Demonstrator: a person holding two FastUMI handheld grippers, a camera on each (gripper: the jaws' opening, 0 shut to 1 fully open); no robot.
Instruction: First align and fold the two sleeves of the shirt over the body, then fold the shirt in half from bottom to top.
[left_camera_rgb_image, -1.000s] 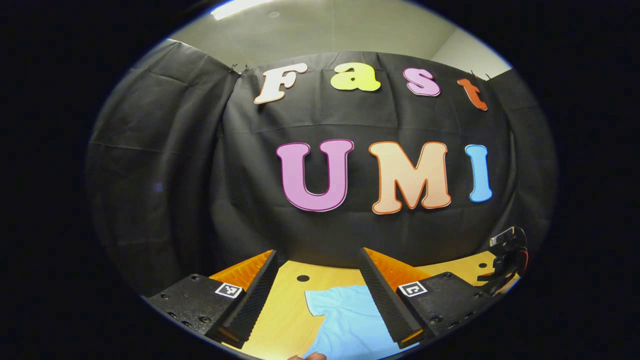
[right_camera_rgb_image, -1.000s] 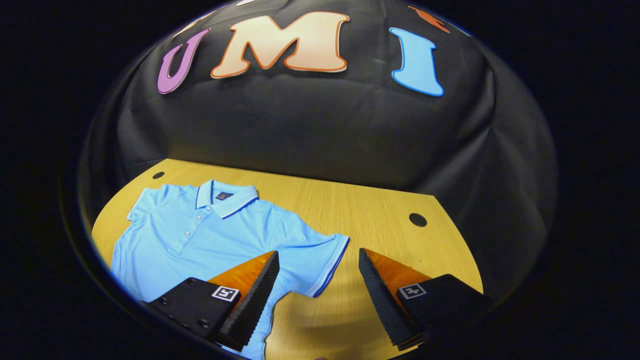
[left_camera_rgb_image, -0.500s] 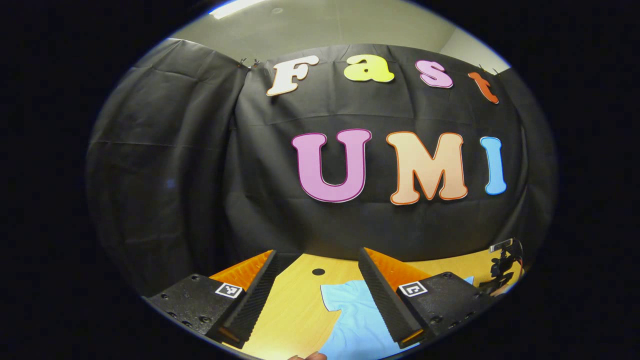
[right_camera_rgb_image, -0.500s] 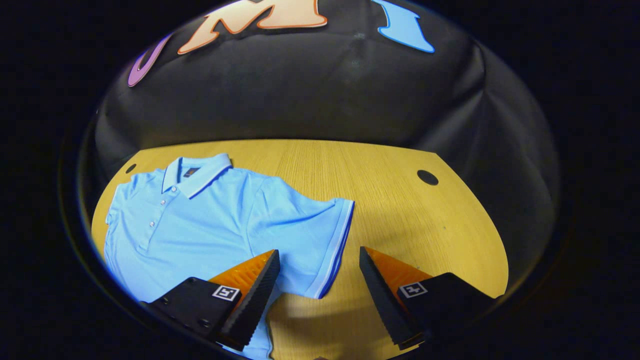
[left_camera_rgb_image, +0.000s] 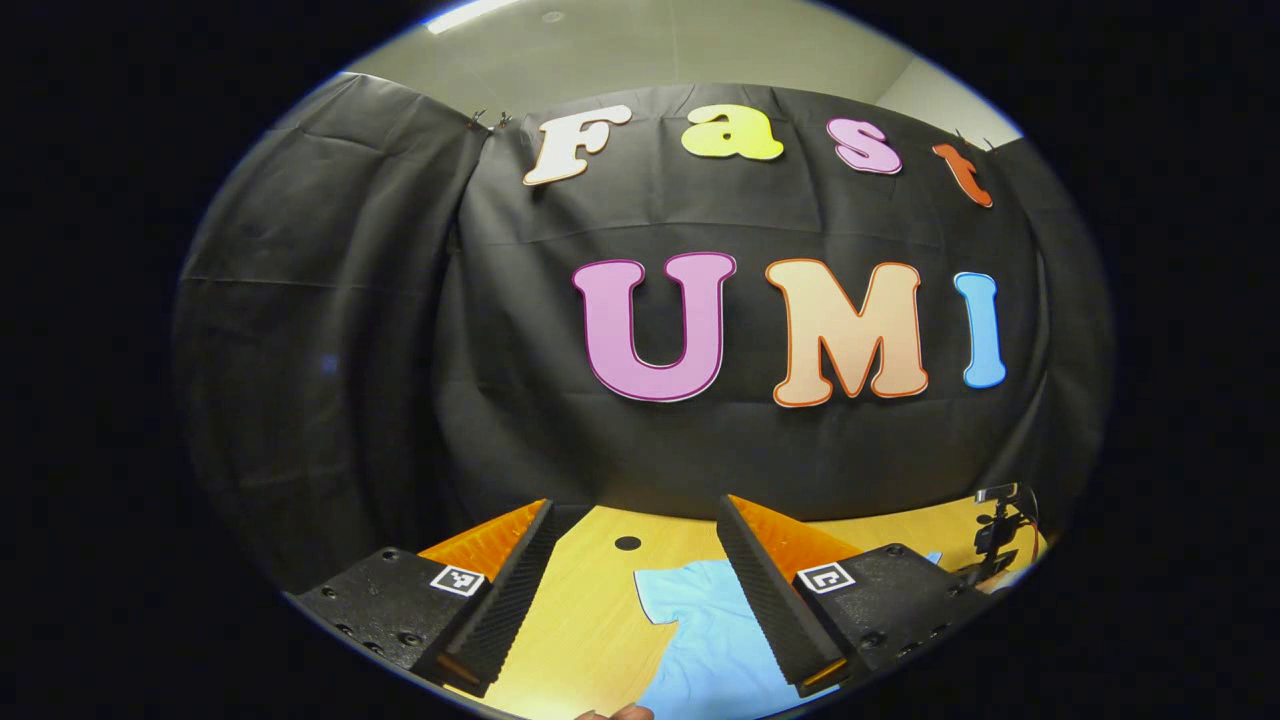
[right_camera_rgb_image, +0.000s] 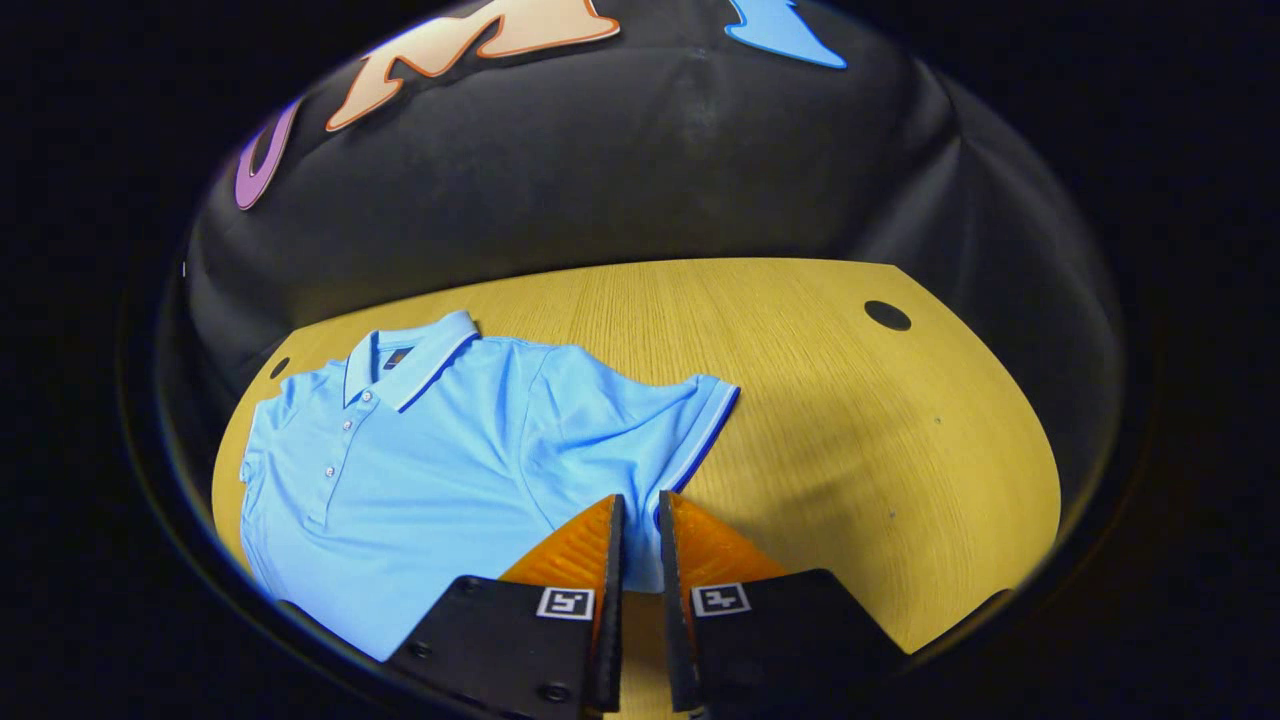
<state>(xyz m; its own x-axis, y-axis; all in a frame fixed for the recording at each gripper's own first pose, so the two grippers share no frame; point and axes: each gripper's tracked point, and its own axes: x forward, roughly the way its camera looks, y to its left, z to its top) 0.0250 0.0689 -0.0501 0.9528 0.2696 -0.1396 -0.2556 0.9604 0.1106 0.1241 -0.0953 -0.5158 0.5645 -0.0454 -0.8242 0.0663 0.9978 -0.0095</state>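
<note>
A light blue polo shirt (right_camera_rgb_image: 430, 480) lies face up and flat on the yellow wooden table (right_camera_rgb_image: 880, 450), its striped collar (right_camera_rgb_image: 410, 360) toward the back wall. In the right gripper view my right gripper (right_camera_rgb_image: 640, 500) is shut on the lower corner of the shirt's near sleeve (right_camera_rgb_image: 640, 420), with blue cloth showing in the narrow slit between the fingers. My left gripper (left_camera_rgb_image: 635, 510) is held open above the table, and the shirt's other sleeve (left_camera_rgb_image: 680, 605) lies below and between its fingers. The shirt's lower half is hidden.
Round cable holes sit in the tabletop (right_camera_rgb_image: 887, 315) (left_camera_rgb_image: 627, 543). The black cloth wall closes in right behind the table's far edge. Bare wood stretches to the right of the shirt (right_camera_rgb_image: 900, 400). A dark device with cables (left_camera_rgb_image: 1000, 525) stands at the far right.
My right gripper's fingers have gone from wide open to shut on the sleeve's corner, and it has come closer to the shirt. The left gripper has only shifted slightly.
</note>
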